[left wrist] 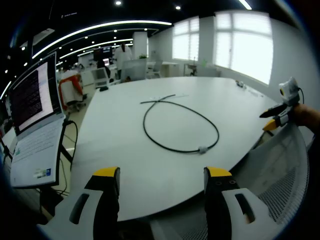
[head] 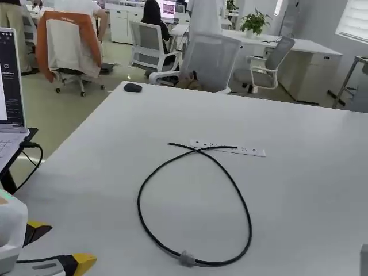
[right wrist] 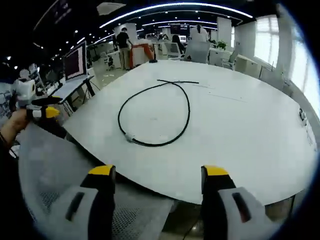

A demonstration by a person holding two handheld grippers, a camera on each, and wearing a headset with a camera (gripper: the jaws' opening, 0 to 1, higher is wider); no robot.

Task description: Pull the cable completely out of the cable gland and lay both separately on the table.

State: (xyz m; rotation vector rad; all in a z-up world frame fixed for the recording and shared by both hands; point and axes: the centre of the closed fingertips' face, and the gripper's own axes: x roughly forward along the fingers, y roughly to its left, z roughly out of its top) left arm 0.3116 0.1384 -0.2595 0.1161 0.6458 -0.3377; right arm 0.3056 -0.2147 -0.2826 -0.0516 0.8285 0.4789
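A black cable (head: 150, 179) lies in one big loop on the white table (head: 299, 190), its two ends crossing at the far side. A small grey cable gland (head: 186, 258) sits on the near part of the loop, with the cable running through it. In the left gripper view the loop (left wrist: 150, 135) and gland (left wrist: 202, 149) lie well ahead of my left gripper (left wrist: 161, 175), which is open and holds nothing. My right gripper (right wrist: 159, 172) is open too, short of the table edge, with the gland (right wrist: 129, 137) ahead.
A white strip (head: 230, 149) lies flat under the cable's crossed ends. A black mouse (head: 132, 87) rests at the far edge, and a laptop (head: 8, 98) stands at the left. A mesh chair back (right wrist: 60, 175) is below the grippers. Office chairs and people are beyond the table.
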